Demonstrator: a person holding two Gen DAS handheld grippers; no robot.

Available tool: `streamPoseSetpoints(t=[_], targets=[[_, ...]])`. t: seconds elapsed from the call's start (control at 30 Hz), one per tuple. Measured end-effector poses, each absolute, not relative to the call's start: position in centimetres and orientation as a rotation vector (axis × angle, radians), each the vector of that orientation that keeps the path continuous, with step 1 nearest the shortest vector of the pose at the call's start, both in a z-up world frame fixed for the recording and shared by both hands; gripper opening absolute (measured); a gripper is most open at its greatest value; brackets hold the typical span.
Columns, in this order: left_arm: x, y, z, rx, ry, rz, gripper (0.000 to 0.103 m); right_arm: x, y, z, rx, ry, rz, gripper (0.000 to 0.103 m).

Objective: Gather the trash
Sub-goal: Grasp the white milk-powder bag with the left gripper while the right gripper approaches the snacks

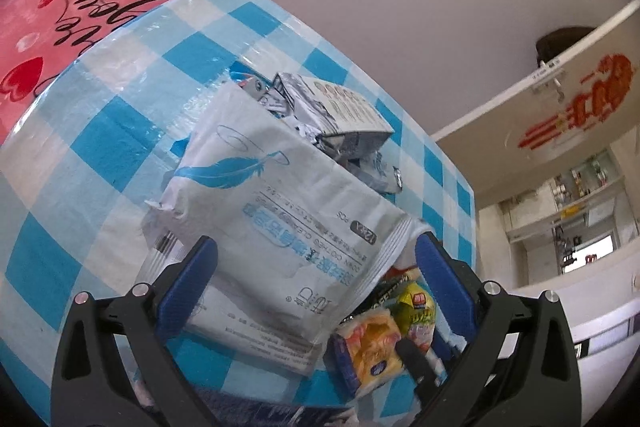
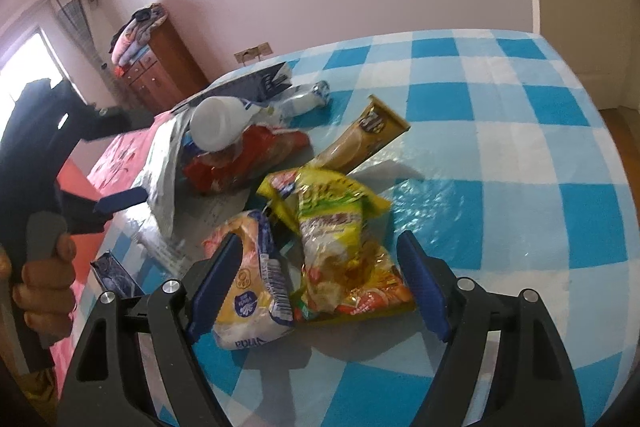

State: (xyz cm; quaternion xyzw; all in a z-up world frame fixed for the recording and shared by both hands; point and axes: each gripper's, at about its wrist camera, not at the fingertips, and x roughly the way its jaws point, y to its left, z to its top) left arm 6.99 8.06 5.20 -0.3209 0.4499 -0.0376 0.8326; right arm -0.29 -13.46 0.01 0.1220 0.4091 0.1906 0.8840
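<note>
Half the carton point(image 1: 344, 115) hides behind wrapper point(image 1: 280, 211).

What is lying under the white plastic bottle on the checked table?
The white plastic bottle rests on a red snack wrapper, which lies on the table. What lies beneath the wrapper is covered, and the bottle's far end is hidden.

Bright daylight from a window point(image 2: 28, 59), strong fisheye bending, dark vignetted corners.

Blue-and-white checked tablecloth point(image 2: 500, 147), yellow-green wrapper point(image 2: 340, 227), white bag point(image 1: 280, 211) with blue feather, perhaps pink heart-patterned blanket point(image 1: 60, 19).
</note>
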Motion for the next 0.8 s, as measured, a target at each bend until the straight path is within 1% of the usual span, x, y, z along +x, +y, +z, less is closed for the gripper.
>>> streamPoseSetpoints(t=[0.3,0.43,0.63,0.8], targets=[[7.8,9.0,5.2,-0.683,1.009,0.081,0.099,-2.0,-11.8,-0.1,0.236,0.841,0.484,0.079],[7.6,9.5,3.9,-0.756,1.061,0.122,0.099,-1.8,-12.3,0.0,0.273,0.834,0.490,0.079],[8.0,8.8,4.7,-0.759,1.025,0.130,0.099,-1.3,-13.7,-0.3,0.359,0.836,0.496,0.082],[9.1,8.2,4.9,-0.730,1.019,0.173,0.099,-1.5,-13.8,-0.2,0.370,0.819,0.517,0.083]])
